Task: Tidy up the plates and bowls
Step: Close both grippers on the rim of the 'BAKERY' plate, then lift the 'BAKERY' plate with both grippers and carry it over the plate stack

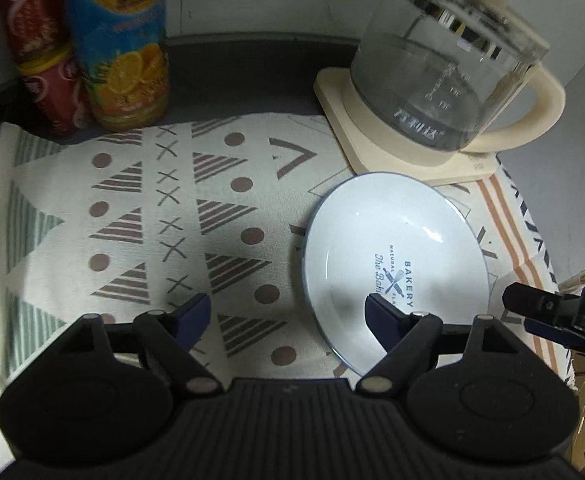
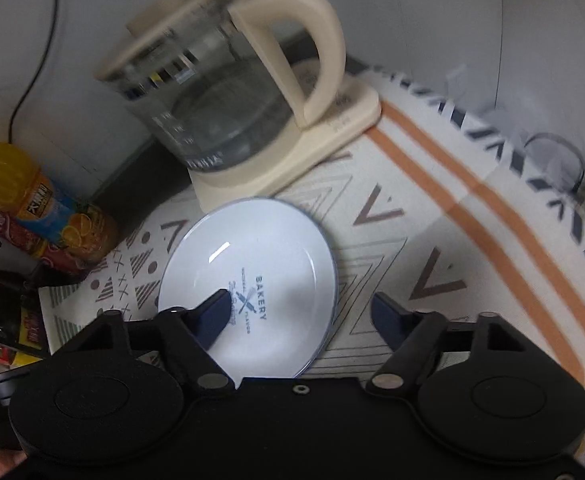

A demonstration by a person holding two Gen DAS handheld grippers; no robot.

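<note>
On the patterned cloth [image 1: 140,208]: one white plate [image 1: 392,240]

Far behind stands a glass kettle [image 1: 444,80]. The plate lies near its base; left claw [image 1: 288,312] and right claw [image 2: 304,312] hover released, straddling opposite rims.

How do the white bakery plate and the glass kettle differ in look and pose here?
The plate is opaque white and shallow, with a thin blue rim and blue print; the kettle is tall, clear glass with a cream handle. The plate lies flat directly on the patterned cloth; the kettle stands upright on its cream base. Both tongs are above the plate's edges, none at the kettle. Both sit at the same end of the cloth, the plate just in front of the base.
</note>
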